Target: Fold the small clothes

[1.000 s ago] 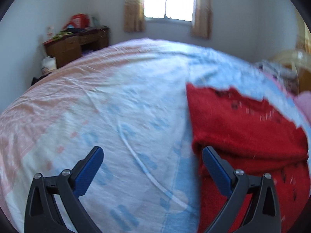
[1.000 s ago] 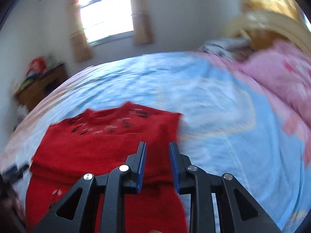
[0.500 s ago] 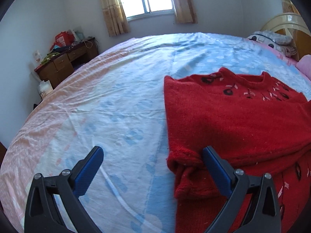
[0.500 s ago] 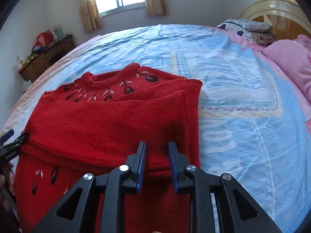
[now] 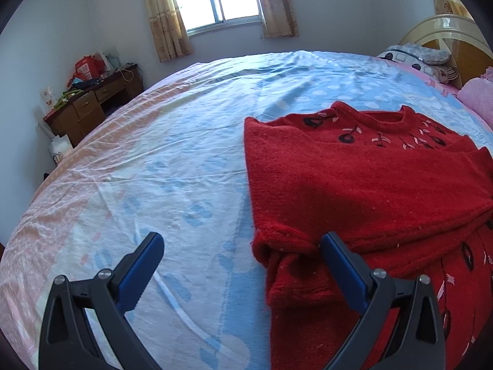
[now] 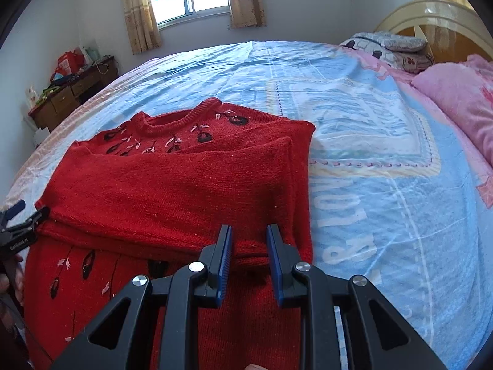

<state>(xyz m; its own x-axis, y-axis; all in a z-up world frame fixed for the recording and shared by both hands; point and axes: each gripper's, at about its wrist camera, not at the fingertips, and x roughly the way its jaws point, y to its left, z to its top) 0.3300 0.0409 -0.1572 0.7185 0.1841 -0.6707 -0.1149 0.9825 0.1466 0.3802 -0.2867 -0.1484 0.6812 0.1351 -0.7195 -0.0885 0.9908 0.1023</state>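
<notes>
A red knit sweater (image 5: 354,185) with dark embroidered flowers lies flat on the bed, its sleeves folded across the chest. My left gripper (image 5: 242,243) is open wide at the sweater's left edge. Its right finger rests by the bunched sleeve cuff (image 5: 283,246), and its left finger hangs over bare sheet. In the right wrist view the sweater (image 6: 172,185) fills the middle. My right gripper (image 6: 249,231) has its jaws narrowly apart, closed on the thick folded sleeve edge near the sweater's right side. The left gripper (image 6: 18,215) shows at that view's left border.
The bed's blue and pink sheet (image 5: 154,169) spreads wide to the left of the sweater. A pink blanket (image 6: 456,98) and a pillow (image 6: 391,46) lie by the headboard (image 6: 437,18) on the right. A wooden desk (image 5: 89,104) stands against the far left wall.
The left gripper rolled and slid across the sheet to the sweater's left edge, still open. The right gripper sank lower over the sweater and kept the same narrow gap on the fold.
</notes>
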